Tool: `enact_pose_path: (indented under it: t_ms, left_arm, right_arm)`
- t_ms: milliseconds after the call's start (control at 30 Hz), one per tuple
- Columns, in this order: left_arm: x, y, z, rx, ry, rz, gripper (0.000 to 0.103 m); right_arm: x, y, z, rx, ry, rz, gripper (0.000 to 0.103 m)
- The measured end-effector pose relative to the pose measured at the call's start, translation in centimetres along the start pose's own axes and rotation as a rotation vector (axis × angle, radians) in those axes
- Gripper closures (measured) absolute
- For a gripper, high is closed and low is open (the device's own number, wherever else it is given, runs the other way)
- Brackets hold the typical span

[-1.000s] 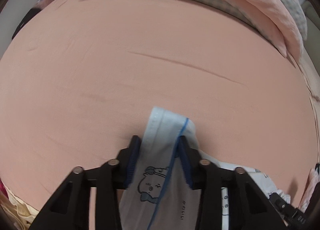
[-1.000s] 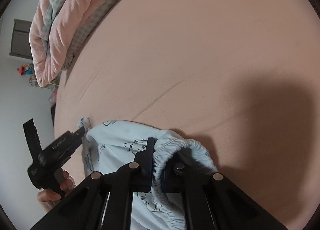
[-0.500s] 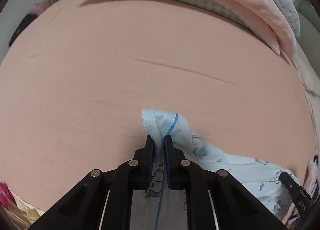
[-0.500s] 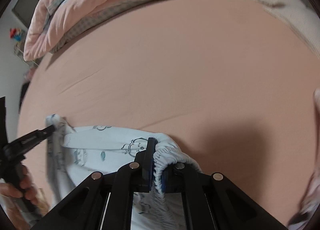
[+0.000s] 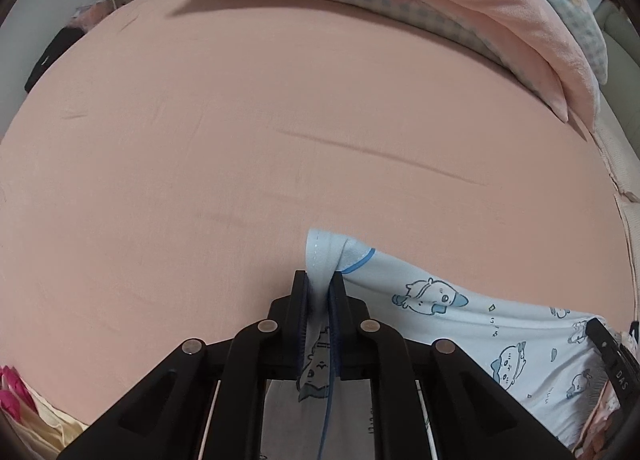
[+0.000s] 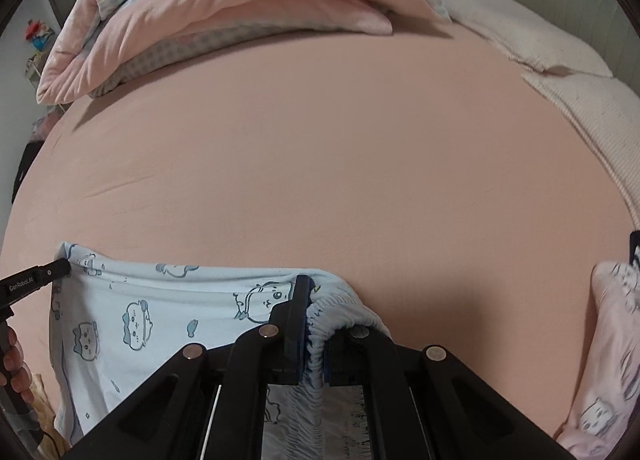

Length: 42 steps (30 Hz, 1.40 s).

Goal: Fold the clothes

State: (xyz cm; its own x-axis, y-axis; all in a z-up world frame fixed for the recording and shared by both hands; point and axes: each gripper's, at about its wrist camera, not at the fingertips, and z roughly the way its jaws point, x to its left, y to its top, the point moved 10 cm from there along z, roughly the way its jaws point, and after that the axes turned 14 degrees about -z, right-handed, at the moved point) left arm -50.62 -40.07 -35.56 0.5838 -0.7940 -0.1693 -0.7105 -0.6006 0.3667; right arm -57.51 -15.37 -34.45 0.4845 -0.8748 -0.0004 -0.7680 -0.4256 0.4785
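Note:
A pale blue garment (image 5: 472,320) printed with cartoon animals hangs stretched between my two grippers, just above the peach bed sheet (image 5: 280,140). My left gripper (image 5: 319,280) is shut on its hemmed corner with the blue piping. In the right wrist view the same garment (image 6: 160,312) spreads to the left. My right gripper (image 6: 316,296) is shut on its gathered elastic waistband. The left gripper's tip (image 6: 60,270) shows at the garment's far corner, with a hand (image 6: 14,364) below it. The right gripper's tip (image 5: 612,352) shows at the left view's right edge.
A folded pink and checked duvet (image 6: 224,8) lies along the far side of the bed. A cream blanket (image 6: 560,72) covers the right side. A pink printed garment (image 6: 608,360) lies at the right edge. Yellow and pink cloth (image 5: 24,412) sits at the near left.
My left gripper's jaws closed on the garment's corner. Both grippers rose and drew apart, pulling the garment out flat between them. The right view swung round to face the duvet.

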Motion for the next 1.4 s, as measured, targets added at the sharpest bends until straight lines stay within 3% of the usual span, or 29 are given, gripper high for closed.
enact_pose_path:
  t_ms: [133,367,400,467,633,667,700,733,767,800,933,1167,1400]
  left_arm:
    - [-0.5,1.5,-0.5,-0.029,-0.002,-0.003,0.095]
    - [-2.5,1.9,-0.4,-0.050,0.025,0.056,0.095]
    - [-2.7,1.9,-0.1,-0.047,0.029,0.047,0.095]
    - [-2.3,2.6,0.7,-0.030,0.025,0.005,0.095]
    - [-1.8,2.8,0.9,0.058,-0.024,-0.087,0.093]
    - [-1.7,2.7,0.9,0.091,-0.027,-0.098,0.086]
    - [-1.6,2.5,0.6,0.118,-0.027,-0.109,0.069]
    - [-1.7,2.5,0.1,0.116,-0.038,-0.117,0.057]
    - [-1.8,2.5,-0.5,0.114,-0.049,-0.125,0.039]
    - [-1.8,2.4,-1.1,0.110,-0.060,-0.132,0.033]
    - [-2.5,2.1,-3.8,0.096,-0.084,-0.119,0.031]
    - [0.4,-1.1,-10.5,0.128,-0.148,-0.094,0.030]
    - [-1.2,-5.0,-13.9,0.093,-0.142,0.014,0.030]
  right_arm:
    - [-0.9,0.9,0.3,0.016,-0.008,0.015,0.103]
    - [-2.0,-0.1,1.9,0.086,0.057,0.010,0.102]
    - [-2.1,-0.2,1.9,0.091,0.074,0.007,0.096]
    - [-2.2,-0.4,1.8,0.096,0.098,0.006,0.094]
    - [-2.7,-0.9,0.1,0.113,0.215,0.060,0.045]
    - [-2.8,-0.9,-0.4,0.108,0.231,0.062,0.042]
    - [-2.8,-0.9,-1.0,0.115,0.221,0.048,0.040]
    - [-2.9,-0.8,-1.5,0.120,0.212,0.034,0.039]
    - [-2.7,-0.8,-2.2,0.117,0.193,0.016,0.039]
    - [-2.6,-0.8,-2.8,0.113,0.175,-0.003,0.038]
    - [-2.3,-0.6,-5.5,0.099,0.125,-0.064,0.035]
    - [-1.0,-1.7,-10.2,0.088,0.153,-0.056,0.035]
    - [2.0,-1.8,-14.1,0.066,0.118,-0.125,0.035]
